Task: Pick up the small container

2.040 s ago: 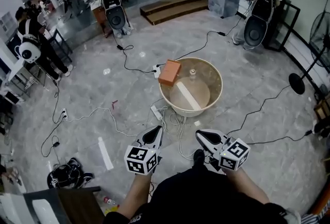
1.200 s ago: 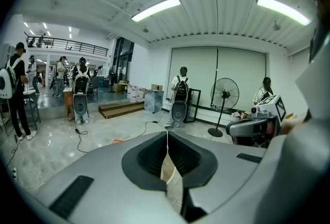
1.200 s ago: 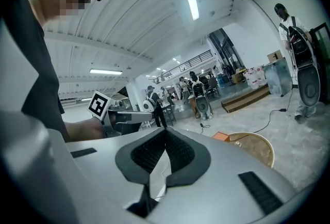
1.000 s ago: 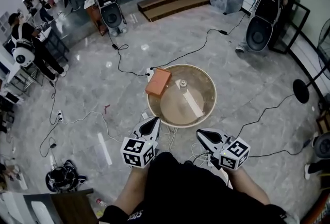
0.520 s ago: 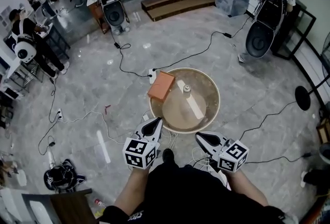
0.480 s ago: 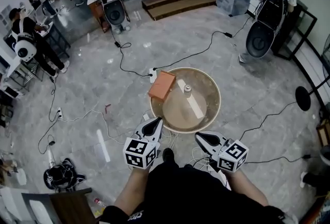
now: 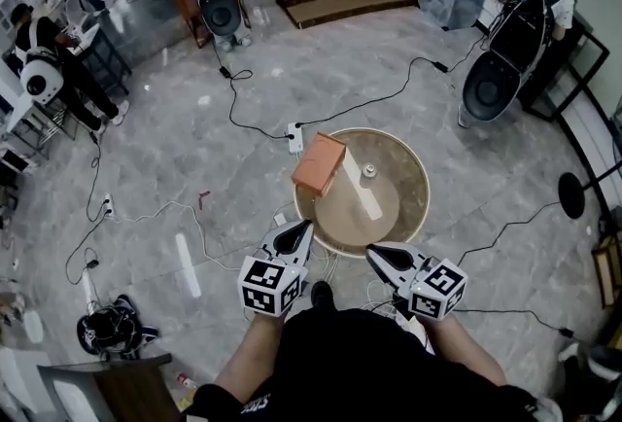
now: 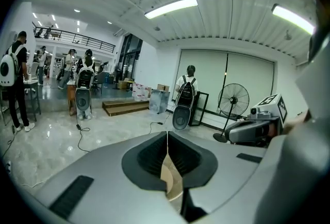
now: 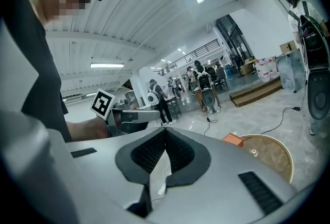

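The small container (image 7: 369,171) stood untouched near the middle of the round table (image 7: 408,221), with one orange box (image 7: 319,163) at the table's left edge and one white strip (image 7: 358,193) across its middle. The left gripper (image 7: 302,229) and right gripper (image 7: 373,253) hung at the table's near rim, jaws together and empty. Judged as the approach step: next, one gripper must open and reach over the container.

One basin (image 7: 405,179), one block (image 7: 319,163), one container (image 7: 369,171)
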`<state>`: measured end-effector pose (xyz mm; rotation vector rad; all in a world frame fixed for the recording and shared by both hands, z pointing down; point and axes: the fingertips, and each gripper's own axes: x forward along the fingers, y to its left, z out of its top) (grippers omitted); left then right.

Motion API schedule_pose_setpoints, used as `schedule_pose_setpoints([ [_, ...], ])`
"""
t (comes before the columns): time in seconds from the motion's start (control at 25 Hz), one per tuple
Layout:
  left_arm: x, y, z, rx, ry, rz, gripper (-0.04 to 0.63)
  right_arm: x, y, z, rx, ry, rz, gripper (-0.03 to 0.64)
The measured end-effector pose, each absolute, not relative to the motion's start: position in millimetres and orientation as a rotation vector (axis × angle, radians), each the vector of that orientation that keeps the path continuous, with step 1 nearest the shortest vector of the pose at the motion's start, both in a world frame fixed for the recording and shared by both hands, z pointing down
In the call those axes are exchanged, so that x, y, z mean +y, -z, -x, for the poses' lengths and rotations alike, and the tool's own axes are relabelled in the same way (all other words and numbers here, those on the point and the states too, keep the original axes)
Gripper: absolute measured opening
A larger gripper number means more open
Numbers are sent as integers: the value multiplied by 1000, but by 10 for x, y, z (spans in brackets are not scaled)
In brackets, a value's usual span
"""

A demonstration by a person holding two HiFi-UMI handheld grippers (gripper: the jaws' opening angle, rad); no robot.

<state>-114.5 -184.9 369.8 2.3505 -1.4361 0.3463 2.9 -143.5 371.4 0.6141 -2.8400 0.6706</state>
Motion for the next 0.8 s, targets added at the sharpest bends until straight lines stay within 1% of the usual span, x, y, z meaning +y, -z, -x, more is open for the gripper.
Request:
schedule_pose_setpoints([
  [0.36, -2218, -3867, 1760, -1367, -367, -2379, 20, -1883, -3708, 702, -2823, -679, -667, 15],
  [0.52, -2387, -3847, 1903, -1355, -339, -2382, 20, -2001, -3815, 791, -2767, -708, -675, 15],
  [0.8, -2687, -4076, 1901, -1349, -346, -2344, 20, -2289, -4014, 810, -2743, -754, -640, 15],
])
